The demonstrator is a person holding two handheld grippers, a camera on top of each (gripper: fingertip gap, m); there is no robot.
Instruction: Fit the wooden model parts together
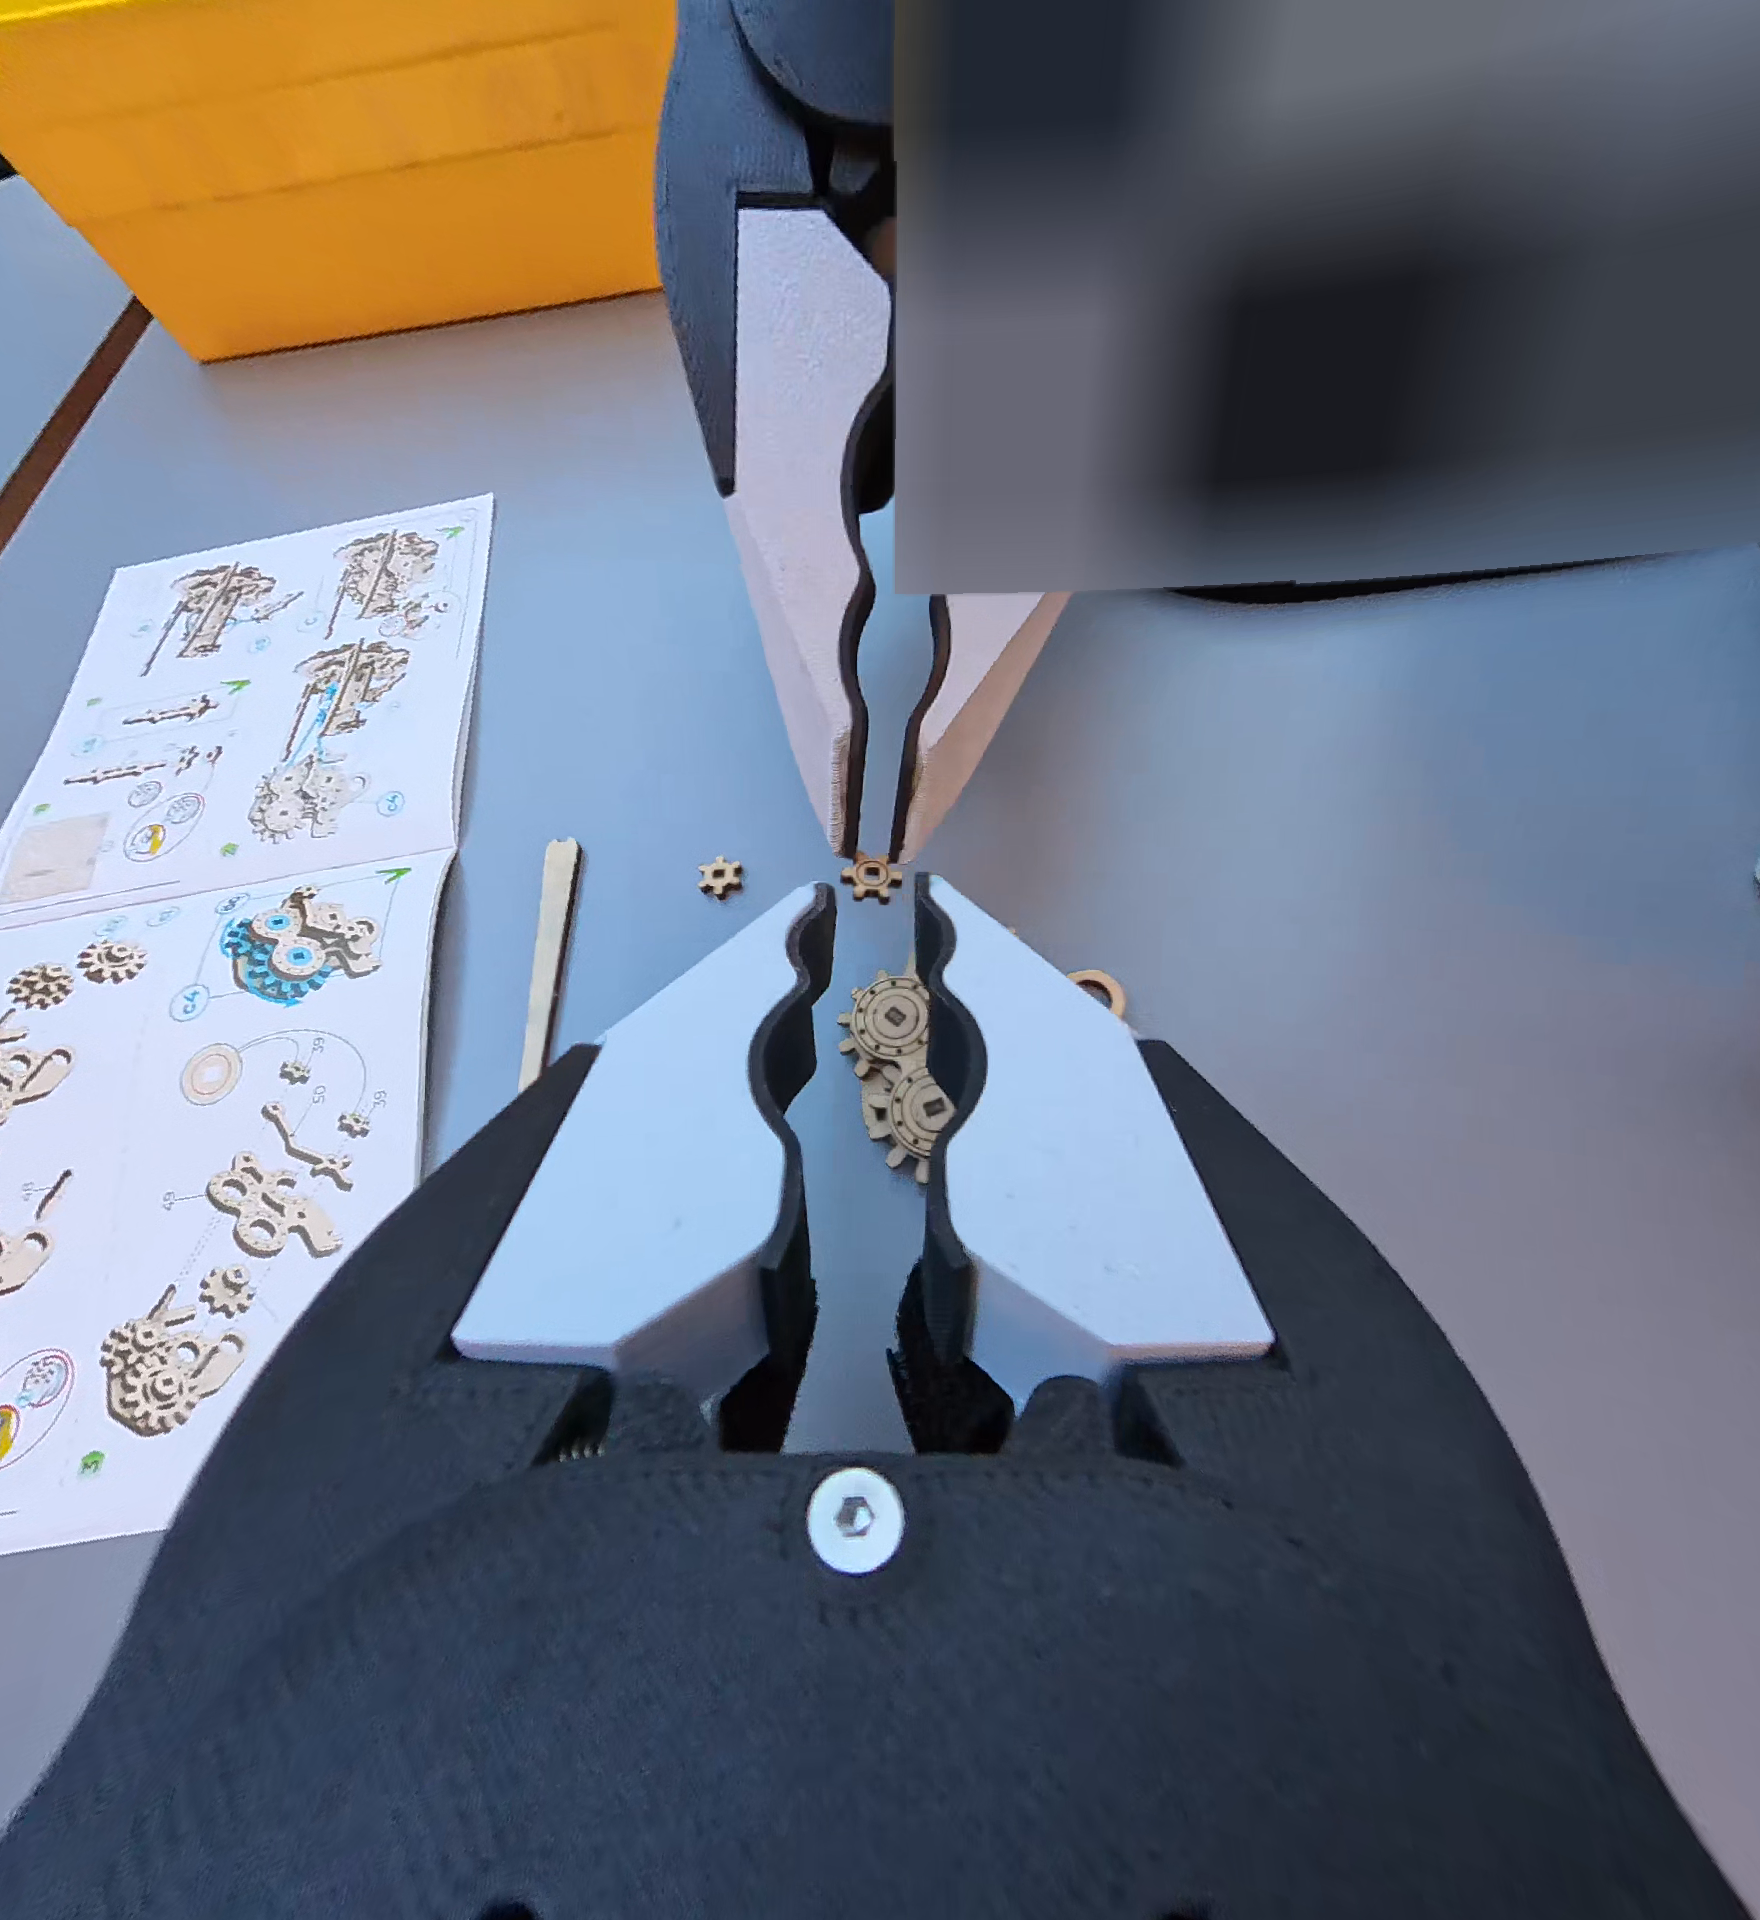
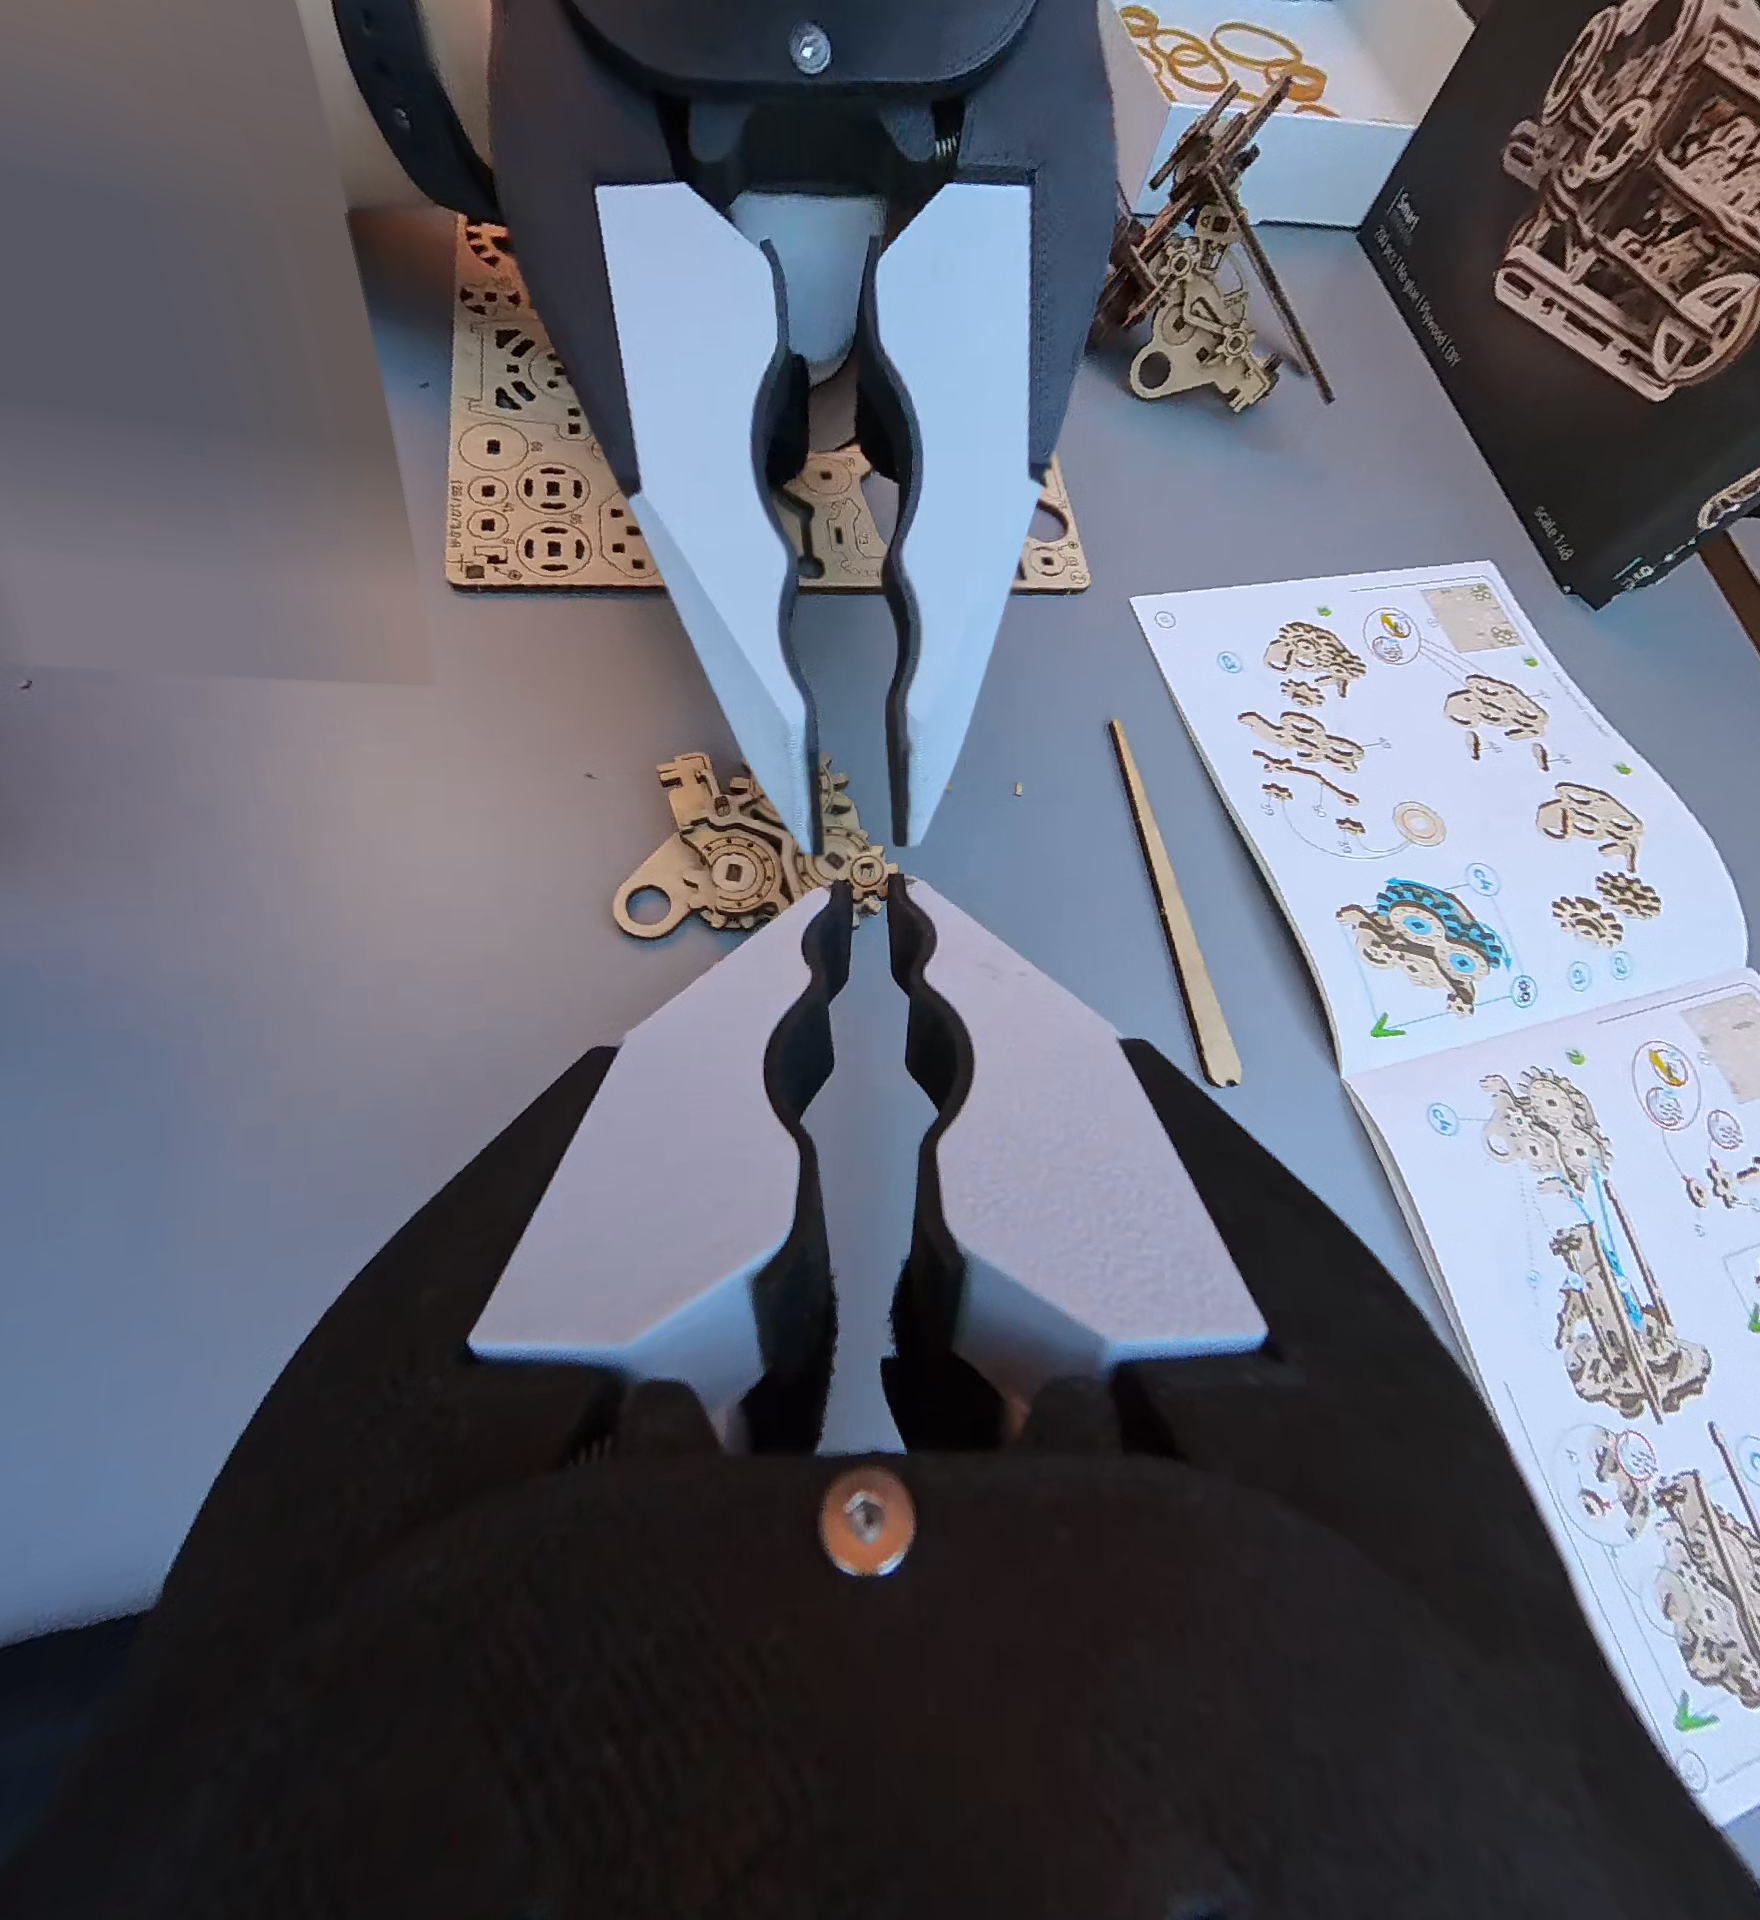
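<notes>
The small pale laser-cut wooden cog [image 1: 871,878] lies flat on the grey bench [image 1: 1375,935], well in from its edges, between the right tongs [image 1: 874,847], whose slightly parted tips bracket it, and the left tongs [image 1: 871,904], spread over the flat wooden gear assembly [image 1: 897,1070]. Light, stiff and thin, the cog probably snaps at its teeth; grip across opposite teeth.
</notes>
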